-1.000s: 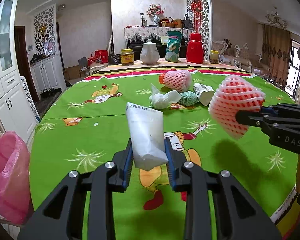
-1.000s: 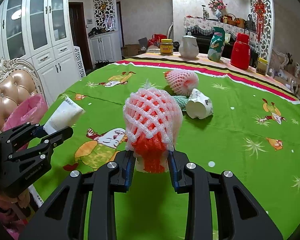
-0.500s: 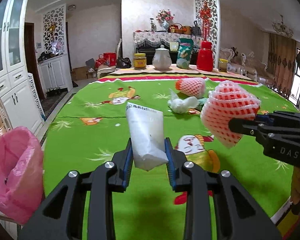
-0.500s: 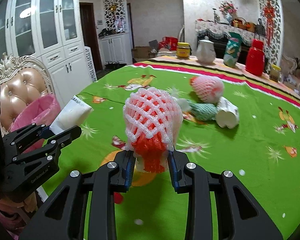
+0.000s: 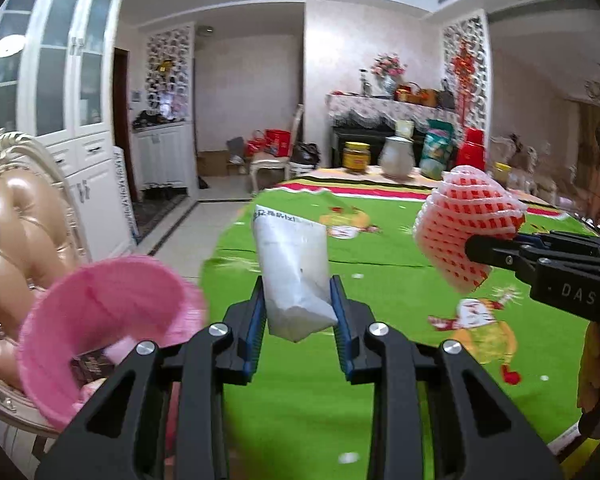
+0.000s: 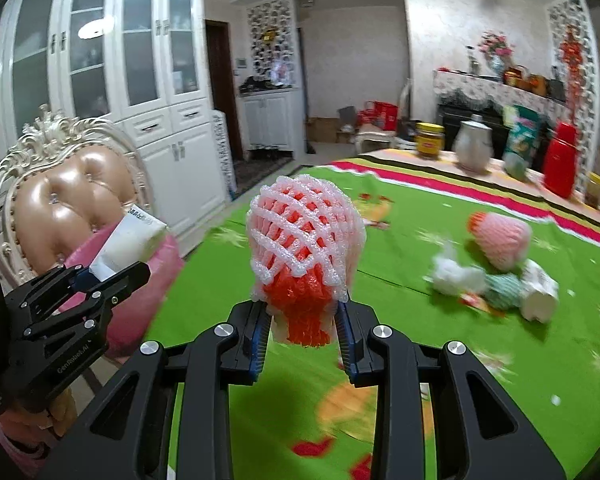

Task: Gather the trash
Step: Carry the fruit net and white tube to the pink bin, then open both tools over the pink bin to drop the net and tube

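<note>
Green cartoon-print tablecloth (image 6: 480, 360) fills the field from 3 to 6 o'clock in both wrist views; glossy, flat. Tufted tan leather chair (image 6: 72, 208) with carved cream frame at 9 o'clock. Pink trash bag (image 5: 100, 320), thin crinkled film, mouth gaping open at 8 o'clock in the left view; the right view shows only its outer side behind the left gripper.

Right view only: leftover trash pile (image 6: 496, 276) at 3 o'clock on the cloth — a pink foam net, white crumpled tissue, green net, white cup on its side, touching one another.

Right gripper (image 6: 302, 330) pinches a red-and-white foam fruit net (image 6: 304, 236), bulbous lattice weave, held off the table. Left gripper (image 5: 298, 320) pinches a white squeeze tube (image 5: 290, 264), smooth soft plastic, crimped end up, just right of the bag mouth.
</note>
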`<state>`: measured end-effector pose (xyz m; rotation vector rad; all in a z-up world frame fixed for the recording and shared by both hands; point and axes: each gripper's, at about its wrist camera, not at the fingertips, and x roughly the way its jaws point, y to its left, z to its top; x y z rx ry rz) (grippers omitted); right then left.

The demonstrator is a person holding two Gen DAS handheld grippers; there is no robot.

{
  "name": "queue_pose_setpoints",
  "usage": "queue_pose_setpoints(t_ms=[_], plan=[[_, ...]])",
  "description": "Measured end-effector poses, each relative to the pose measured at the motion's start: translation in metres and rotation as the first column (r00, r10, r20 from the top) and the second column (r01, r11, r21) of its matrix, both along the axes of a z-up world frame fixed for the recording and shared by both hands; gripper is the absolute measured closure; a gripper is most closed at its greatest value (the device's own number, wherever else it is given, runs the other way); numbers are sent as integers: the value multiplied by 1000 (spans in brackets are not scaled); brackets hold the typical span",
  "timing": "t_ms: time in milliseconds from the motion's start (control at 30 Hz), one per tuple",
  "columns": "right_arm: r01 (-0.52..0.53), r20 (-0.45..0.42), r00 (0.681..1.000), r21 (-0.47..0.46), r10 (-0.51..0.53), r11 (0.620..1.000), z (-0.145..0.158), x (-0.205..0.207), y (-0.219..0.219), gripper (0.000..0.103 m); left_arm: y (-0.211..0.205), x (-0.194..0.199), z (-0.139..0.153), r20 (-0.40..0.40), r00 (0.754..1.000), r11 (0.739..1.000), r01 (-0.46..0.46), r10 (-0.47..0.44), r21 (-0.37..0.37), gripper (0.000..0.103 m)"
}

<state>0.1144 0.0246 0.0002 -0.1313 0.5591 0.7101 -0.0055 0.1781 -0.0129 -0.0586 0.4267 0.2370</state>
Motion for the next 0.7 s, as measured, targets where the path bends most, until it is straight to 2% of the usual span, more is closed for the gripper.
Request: queue_pose_setpoints(t_ms=[233, 533, 700], plan=[[-141, 14, 990, -14, 141, 990, 6, -13, 79, 73, 61, -32, 0, -6, 991, 991, -130, 130, -3, 71], [-292, -12, 956, -28, 292, 956, 5, -23, 169, 72, 149, -64, -14, -54, 955, 952, -296, 293, -74, 71], [-349, -31, 937, -46, 348, 936, -2, -24, 209, 66, 182, -68, -17, -68, 943, 940, -330, 325, -92, 71]])
